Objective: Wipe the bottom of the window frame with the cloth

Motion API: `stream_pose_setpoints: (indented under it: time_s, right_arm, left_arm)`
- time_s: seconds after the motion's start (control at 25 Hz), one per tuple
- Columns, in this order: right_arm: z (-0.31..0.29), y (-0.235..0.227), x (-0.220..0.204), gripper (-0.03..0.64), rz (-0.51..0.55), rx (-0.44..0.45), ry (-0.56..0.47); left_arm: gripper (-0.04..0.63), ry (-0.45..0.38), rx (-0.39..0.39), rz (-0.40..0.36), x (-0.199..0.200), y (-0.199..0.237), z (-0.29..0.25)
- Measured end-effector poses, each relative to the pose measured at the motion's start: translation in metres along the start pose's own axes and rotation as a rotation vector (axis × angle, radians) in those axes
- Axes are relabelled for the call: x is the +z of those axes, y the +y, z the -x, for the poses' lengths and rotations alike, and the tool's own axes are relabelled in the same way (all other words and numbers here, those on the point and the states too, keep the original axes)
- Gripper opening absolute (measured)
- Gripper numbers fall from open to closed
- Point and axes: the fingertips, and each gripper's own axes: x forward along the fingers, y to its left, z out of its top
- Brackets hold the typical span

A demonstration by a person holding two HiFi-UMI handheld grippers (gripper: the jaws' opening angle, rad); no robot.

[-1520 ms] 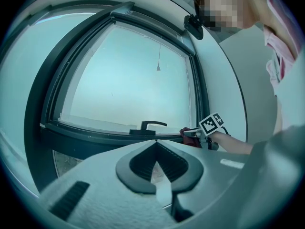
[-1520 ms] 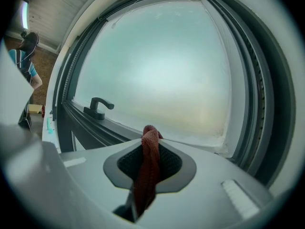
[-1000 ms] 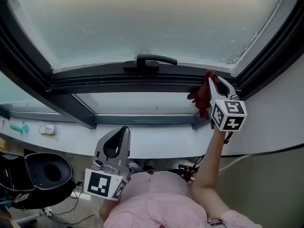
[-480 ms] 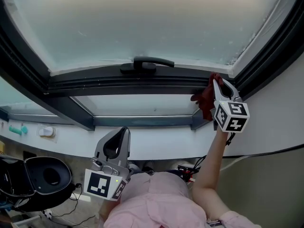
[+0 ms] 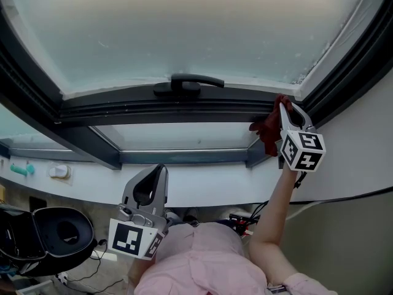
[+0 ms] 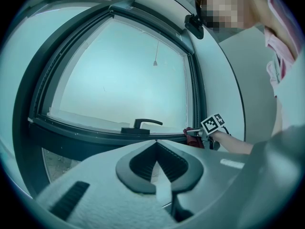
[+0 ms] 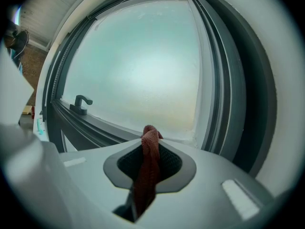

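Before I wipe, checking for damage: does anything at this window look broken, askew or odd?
Only whitish specks at the lower right corner of the frosted glass pane, like residue; the dark grey window frame looks intact.

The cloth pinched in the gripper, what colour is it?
Dark red. The bunched fabric cloth shows best in the right gripper view.

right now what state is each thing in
right gripper, shut on cloth
left gripper, shut, empty, held low
cloth, bunched, at the bottom right corner of the frame
handle, lying level
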Motion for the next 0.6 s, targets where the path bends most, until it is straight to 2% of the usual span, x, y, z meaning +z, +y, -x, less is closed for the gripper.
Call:
stream_pose_setpoints:
  time_s: [0.6]
  right_arm:
    - [0.003,-0.024,-0.006,0.051,0.004,-0.081,0.026]
  left_arm:
    - [-0.002,-0.006,0.003,0.004,0.002,0.007,0.005]
